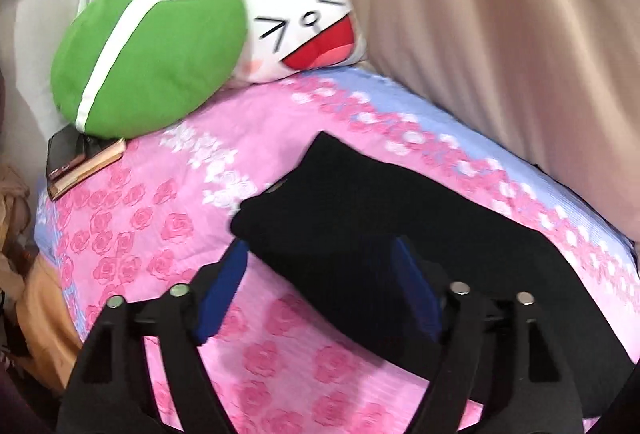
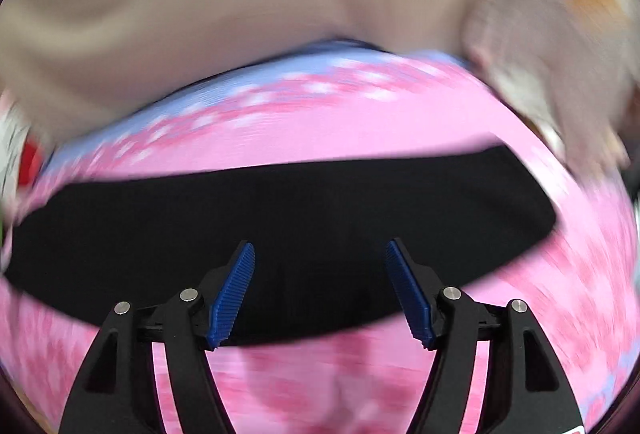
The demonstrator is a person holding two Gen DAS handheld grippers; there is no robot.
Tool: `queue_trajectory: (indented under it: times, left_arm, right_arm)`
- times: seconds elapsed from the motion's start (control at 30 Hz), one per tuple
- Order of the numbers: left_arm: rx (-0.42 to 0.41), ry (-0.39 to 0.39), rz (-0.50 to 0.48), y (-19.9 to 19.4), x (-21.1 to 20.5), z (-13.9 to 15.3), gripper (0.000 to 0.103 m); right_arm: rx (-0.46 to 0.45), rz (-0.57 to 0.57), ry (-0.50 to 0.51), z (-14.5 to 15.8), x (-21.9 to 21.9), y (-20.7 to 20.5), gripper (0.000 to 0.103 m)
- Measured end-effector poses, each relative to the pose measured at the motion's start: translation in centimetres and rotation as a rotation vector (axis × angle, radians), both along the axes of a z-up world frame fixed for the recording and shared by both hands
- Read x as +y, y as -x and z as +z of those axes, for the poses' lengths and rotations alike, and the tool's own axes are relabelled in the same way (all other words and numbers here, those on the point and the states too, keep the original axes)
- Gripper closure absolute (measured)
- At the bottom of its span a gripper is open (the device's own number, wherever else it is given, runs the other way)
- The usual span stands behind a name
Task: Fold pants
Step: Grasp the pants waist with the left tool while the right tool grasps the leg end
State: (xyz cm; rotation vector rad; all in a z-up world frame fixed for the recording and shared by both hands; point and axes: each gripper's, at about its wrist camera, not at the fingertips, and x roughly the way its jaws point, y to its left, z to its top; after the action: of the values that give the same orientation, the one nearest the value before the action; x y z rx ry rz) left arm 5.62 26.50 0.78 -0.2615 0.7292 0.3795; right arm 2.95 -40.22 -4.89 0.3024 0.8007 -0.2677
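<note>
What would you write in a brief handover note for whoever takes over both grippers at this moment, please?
Left gripper: open, over the near end of the black pants, holding nothing.
Right gripper: open, empty, over the middle of the pants.
The pants lie as a long, narrow black strip on the pink floral bedsheet, already folded lengthwise by the look of it.
Left to do: fold end to end into a compact stack.

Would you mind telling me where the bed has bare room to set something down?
Free: the pink sheet between the black pants and the green cushion, and the near strip below the pants. Crowded: the head end, with the cushion, cartoon pillow and phone.
</note>
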Motion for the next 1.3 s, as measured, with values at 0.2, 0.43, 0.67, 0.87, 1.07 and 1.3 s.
queue_trajectory:
  times: [0.2,0.43,0.67,0.87,1.07,1.3]
  left_arm:
    - [0.076,0.037,-0.204,-3.9,-7.3,-2.0,0.029]
    - [0.302,-0.015,-0.288,-16.3,-13.6,-8.8,0.014]
    - [0.153,-0.048,-0.286,-12.2,-13.3,-4.7,0.02]
    - [0.15,-0.039,-0.274,-5.8,-11.8,-4.7,0.019]
    - [0.187,-0.078,-0.248,-2.3,-11.1,-4.5,0.016]
    - [0.182,-0.071,-0.249,-1.2,-10.8,-4.0,0.016]
  right_arm:
    - [-0.092,0.145,-0.032,2.3,0.1,-1.3,0.048]
    - [-0.086,0.255,-0.061,1.0,4.0,-5.2,0.047]
    - [-0.033,-0.107,0.052,0.6,-6.7,0.9,0.036]
    - [0.032,-0.264,-0.082,-2.1,-16.7,3.0,0.03]
    - [0.036,-0.168,-0.146,-3.9,-17.1,1.6,0.028]
    - [0.006,-0.099,-0.207,-2.7,-15.6,0.4,0.084]
